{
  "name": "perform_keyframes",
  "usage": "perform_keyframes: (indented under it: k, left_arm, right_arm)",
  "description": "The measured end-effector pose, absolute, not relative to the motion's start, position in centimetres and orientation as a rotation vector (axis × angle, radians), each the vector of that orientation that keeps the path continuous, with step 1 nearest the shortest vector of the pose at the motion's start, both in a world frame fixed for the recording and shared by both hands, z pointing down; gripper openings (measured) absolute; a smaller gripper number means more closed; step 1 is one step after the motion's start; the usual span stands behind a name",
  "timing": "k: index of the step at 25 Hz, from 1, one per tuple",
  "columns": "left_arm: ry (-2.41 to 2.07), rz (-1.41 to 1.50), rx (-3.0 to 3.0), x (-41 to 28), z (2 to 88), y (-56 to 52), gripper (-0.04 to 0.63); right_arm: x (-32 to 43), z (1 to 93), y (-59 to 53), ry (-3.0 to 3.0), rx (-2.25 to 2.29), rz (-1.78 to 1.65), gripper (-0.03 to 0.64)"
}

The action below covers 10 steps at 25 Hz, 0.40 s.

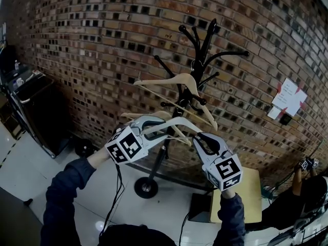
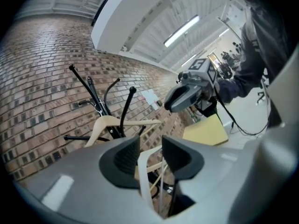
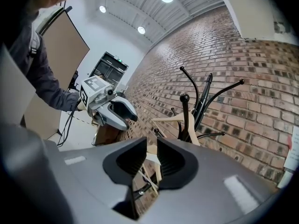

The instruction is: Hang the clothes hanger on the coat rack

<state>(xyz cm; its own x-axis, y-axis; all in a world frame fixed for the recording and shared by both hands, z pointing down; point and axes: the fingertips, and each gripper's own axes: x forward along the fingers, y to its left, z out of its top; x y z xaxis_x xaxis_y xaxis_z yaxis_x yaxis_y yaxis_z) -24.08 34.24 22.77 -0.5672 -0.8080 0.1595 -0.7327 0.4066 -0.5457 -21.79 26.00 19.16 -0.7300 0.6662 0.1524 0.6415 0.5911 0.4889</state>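
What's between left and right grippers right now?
Head view: the wooden hanger spans the gap; left gripper, jaws closing around one arm, right gripper shut on the other; coat rack pole behind.

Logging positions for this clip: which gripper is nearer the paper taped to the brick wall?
Right. The right gripper is below-left of the paper; the left gripper, jaws closing around the hanger, is farther away, past the coat rack.

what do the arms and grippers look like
Dark blue sleeves. The left gripper and right gripper are light grey with black jaw pads, each carrying a white cube of black square markers. A black cable hangs from the left, whose jaws are closing round a pale wooden clothes hanger.
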Motion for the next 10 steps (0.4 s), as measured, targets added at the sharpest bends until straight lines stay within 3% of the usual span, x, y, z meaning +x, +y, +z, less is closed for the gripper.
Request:
perform_keyframes:
  k: [10]
  left_arm:
    - [2.521,-0.891,-1.387,-23.86,23.28,33.85,0.143]
  right_arm:
    - [-21.48,19.71,25.70,2.758,1.156,0.826,0.058]
